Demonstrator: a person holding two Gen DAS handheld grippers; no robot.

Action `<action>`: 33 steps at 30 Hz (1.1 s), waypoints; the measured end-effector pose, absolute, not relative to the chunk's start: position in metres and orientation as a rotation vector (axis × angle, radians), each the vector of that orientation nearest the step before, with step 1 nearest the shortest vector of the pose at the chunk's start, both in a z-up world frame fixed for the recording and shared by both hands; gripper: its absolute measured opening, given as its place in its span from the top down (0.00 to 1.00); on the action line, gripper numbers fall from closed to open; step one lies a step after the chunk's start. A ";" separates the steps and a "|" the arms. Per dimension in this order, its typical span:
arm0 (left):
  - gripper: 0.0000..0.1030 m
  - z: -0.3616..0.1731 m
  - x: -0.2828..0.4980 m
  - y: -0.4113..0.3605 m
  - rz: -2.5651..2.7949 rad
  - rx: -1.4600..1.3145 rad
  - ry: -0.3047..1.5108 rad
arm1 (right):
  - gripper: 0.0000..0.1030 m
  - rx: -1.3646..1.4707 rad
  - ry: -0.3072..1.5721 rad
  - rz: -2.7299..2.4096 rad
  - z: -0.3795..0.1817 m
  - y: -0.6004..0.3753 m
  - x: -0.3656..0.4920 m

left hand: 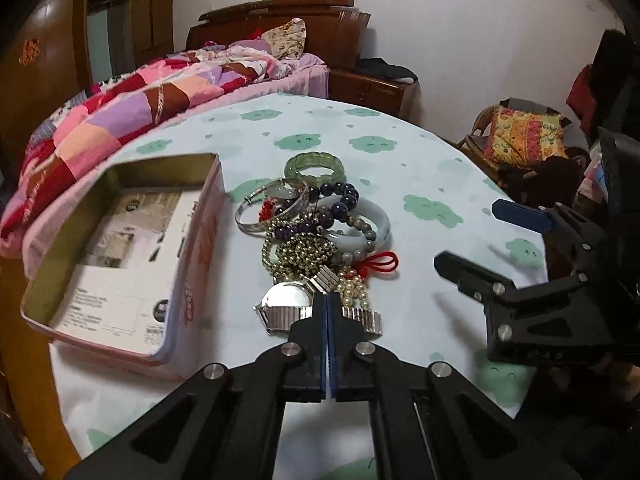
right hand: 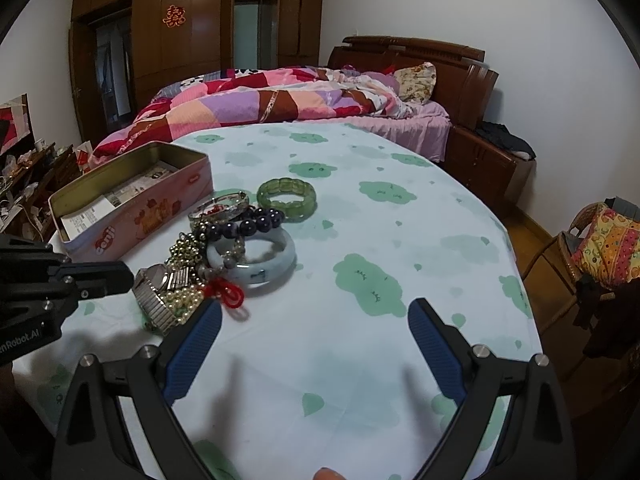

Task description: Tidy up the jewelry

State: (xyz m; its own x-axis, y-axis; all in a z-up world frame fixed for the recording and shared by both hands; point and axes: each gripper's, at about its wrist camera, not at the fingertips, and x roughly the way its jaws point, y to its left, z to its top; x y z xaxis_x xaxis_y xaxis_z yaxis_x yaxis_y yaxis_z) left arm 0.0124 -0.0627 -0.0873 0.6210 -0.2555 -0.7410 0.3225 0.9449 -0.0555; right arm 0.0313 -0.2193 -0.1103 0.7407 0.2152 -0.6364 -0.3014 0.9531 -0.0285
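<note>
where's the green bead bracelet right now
In both wrist views the green bead bracelet lies flat on the tablecloth, at the jewelry pile's far end, beyond the dark bead bracelet.

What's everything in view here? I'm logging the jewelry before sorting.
tin box: one, pink, left of pile
green bracelet: one, green, far end of pile
silver bangle: one, silver, beside box
purple bead bracelet: one, dark purple, mid-pile
pale bangle: one, blue-white, right of pile
gold bead strand: one tangle, gold, pile centre
watch: one, silver, near end
red cord: one, red, near pale bangle
tablecloth: one, white with green clouds, under everything
left tongs: one, black and blue, shut at watch strap
right tongs: one, black and blue, open over cloth
</note>
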 end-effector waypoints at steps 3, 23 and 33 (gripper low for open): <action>0.75 -0.084 0.013 -0.064 -0.262 0.134 0.825 | 0.03 -0.139 0.681 0.355 -0.111 -0.213 0.029; 0.25 -0.059 0.027 0.019 0.010 -0.066 0.699 | 0.44 -0.398 0.744 0.715 -0.123 -0.109 0.034; 0.25 -0.057 0.026 0.032 0.026 -0.105 0.689 | 0.84 -0.402 0.753 0.728 -0.124 -0.114 0.031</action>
State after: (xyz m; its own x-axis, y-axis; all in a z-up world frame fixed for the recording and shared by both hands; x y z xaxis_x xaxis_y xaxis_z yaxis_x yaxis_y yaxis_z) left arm 0.0256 0.0318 -0.0567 0.7718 -0.0104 -0.6358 -0.0588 0.9944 -0.0876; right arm 0.0312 -0.1141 -0.1236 0.5069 0.4484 -0.7362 -0.7205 0.6893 -0.0763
